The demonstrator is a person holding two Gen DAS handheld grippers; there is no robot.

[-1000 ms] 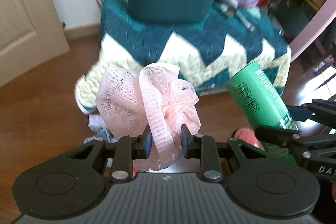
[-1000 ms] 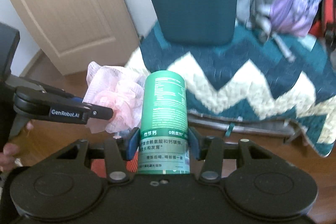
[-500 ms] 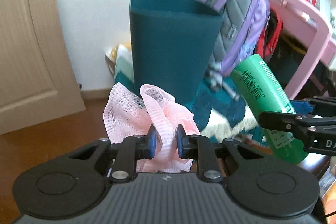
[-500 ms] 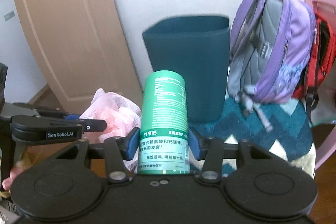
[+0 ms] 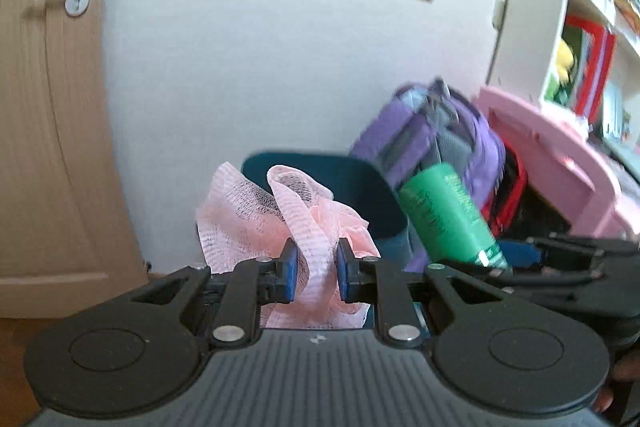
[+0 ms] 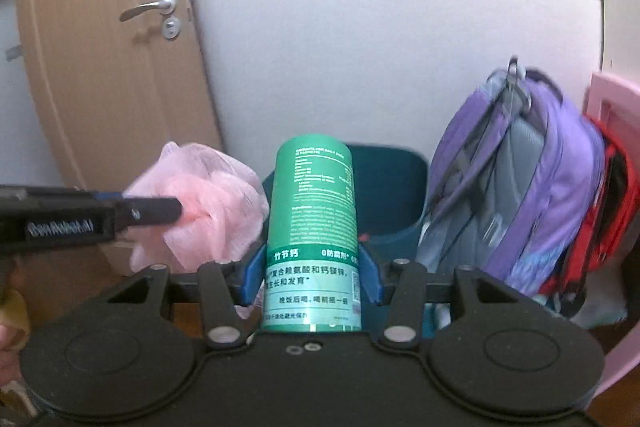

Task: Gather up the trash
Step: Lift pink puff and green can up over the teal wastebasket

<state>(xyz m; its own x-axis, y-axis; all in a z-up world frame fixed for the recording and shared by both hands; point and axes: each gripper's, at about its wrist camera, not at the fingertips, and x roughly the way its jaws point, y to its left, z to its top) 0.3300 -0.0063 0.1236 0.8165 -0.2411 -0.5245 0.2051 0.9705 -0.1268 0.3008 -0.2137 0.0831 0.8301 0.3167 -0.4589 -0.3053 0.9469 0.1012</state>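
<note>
Left wrist view: left gripper (image 5: 313, 269) pinches pink mesh sponge (image 5: 280, 219); right gripper (image 6: 312, 273) clamps green cylindrical canister (image 6: 312, 223). Carrying step; next, release both over dark teal bin (image 6: 384, 187).

Green canister (image 6: 312, 227) clamped in right tool (image 6: 312, 277): band just above pads reads "竹节钙" and "0防腐剂"; pale panel between pads carries more Chinese lines, partly legible "主长和发育"; small white print toward top too fine to read. Left tool (image 6: 176, 209) arm, left of canister: white lettering, blurred, unreadable
</note>
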